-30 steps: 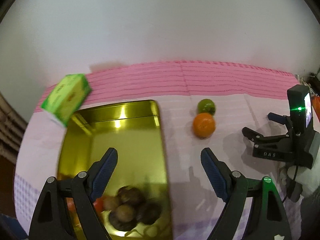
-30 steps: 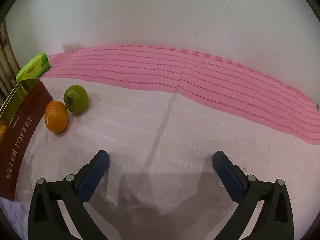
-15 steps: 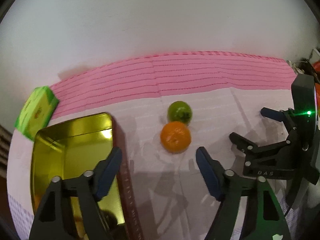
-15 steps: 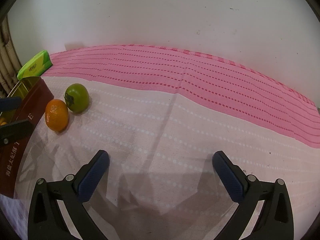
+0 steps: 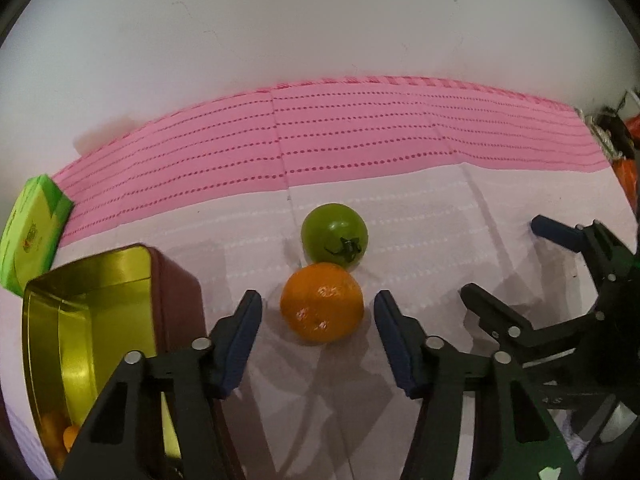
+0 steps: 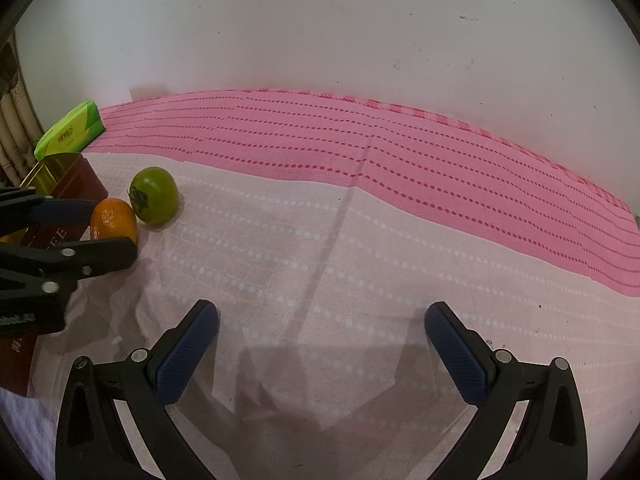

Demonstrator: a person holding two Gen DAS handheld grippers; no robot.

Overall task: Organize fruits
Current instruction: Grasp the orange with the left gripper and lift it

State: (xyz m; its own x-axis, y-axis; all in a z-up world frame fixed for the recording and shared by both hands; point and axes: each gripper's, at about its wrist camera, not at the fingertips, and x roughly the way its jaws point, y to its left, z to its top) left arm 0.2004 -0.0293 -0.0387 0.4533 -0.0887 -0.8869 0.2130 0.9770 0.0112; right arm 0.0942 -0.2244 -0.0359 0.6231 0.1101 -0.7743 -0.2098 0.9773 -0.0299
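Note:
An orange (image 5: 322, 307) lies on the pale cloth, touching a green tomato (image 5: 334, 235) just behind it. My left gripper (image 5: 318, 322) is open, with a finger on each side of the orange and not touching it. A gold tin with brown sides (image 5: 86, 332) stands to the left and holds a few small orange fruits at its near end. In the right wrist view the orange (image 6: 113, 220), the tomato (image 6: 154, 195) and the tin (image 6: 78, 178) sit at the far left. My right gripper (image 6: 322, 344) is open and empty over bare cloth.
A green box (image 5: 30, 236) lies behind the tin at the left edge. The right gripper shows at the right of the left wrist view (image 5: 560, 280). A pink striped cloth (image 6: 360, 152) covers the back of the table up to a white wall.
My left gripper has moved right from above the tin to the orange, which now sits between its open fingers. The right gripper has hardly moved.

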